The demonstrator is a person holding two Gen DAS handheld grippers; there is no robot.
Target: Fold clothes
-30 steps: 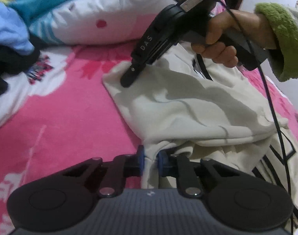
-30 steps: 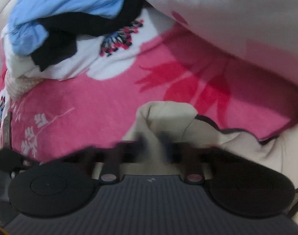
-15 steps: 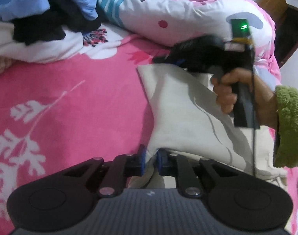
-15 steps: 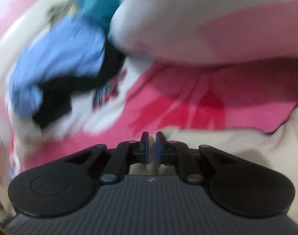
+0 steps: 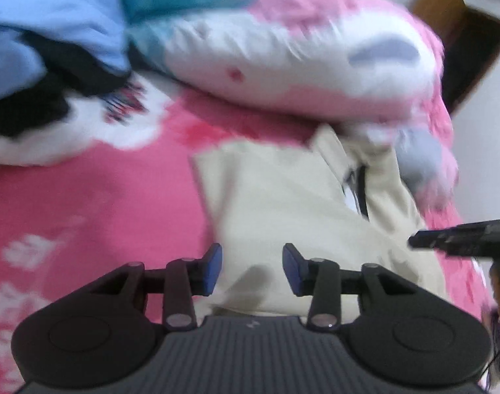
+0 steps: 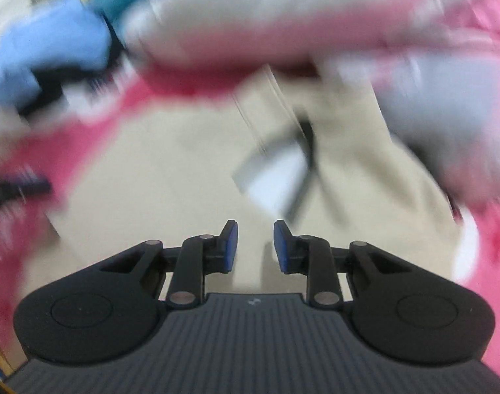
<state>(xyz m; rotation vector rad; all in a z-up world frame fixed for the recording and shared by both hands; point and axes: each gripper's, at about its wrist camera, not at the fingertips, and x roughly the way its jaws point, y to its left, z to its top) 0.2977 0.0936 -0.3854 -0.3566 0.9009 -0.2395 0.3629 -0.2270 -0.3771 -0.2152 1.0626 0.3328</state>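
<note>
- A cream garment [image 5: 283, 197] lies on the pink bed [image 5: 95, 203], one side turned over the middle, its collar toward the quilt [image 5: 283, 59].
- The left gripper [image 5: 251, 269] hovers wide and empty over the near hem; the right gripper [image 6: 255, 246] stands parted and empty above the cloth.
- Judged a pause between folds: the next grasp needs a clean edge.
- Both views are blurred.

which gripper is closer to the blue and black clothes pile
Left. The left gripper is on the pile's side of the cream garment; the right gripper is over the garment's other side, farther from the pile.
</note>
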